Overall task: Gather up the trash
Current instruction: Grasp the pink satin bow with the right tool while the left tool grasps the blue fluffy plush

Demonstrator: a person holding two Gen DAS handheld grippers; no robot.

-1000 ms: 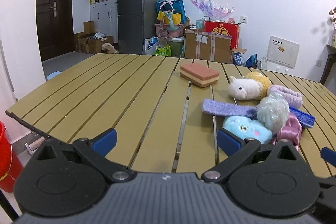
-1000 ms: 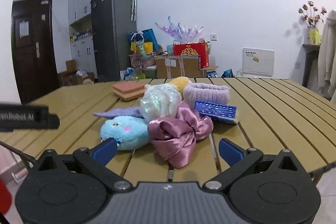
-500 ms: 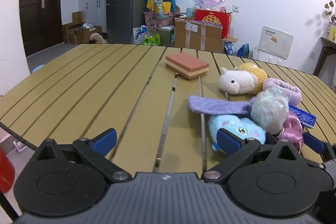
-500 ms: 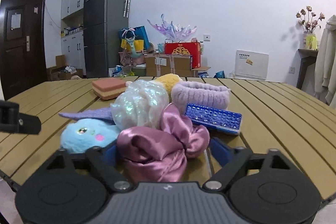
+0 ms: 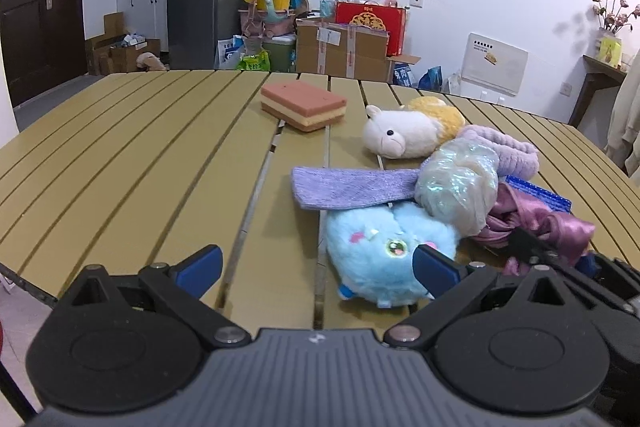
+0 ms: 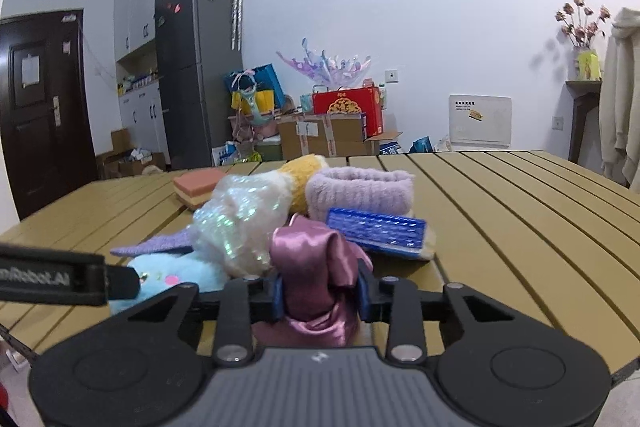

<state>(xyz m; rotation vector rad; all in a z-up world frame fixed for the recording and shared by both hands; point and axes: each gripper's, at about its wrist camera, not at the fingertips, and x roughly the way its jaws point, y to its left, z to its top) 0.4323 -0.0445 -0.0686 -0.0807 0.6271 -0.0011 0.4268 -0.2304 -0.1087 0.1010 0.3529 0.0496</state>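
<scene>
Right tool: clamped on the pink satin bow, at the pile's near edge.
Left tool: spread wide, empty, beside the blue plush.
Progress: first pick; everything else remains on the surface.

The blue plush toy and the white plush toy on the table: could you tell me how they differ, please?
The blue plush toy is pale blue with a green eye and pink cheeks; the white plush toy is cream with a small dark eye. The blue one lies nearest the left claw; the white one lies farther back, against a yellow plush. Both are fluffy and rest on the slatted table.
</scene>
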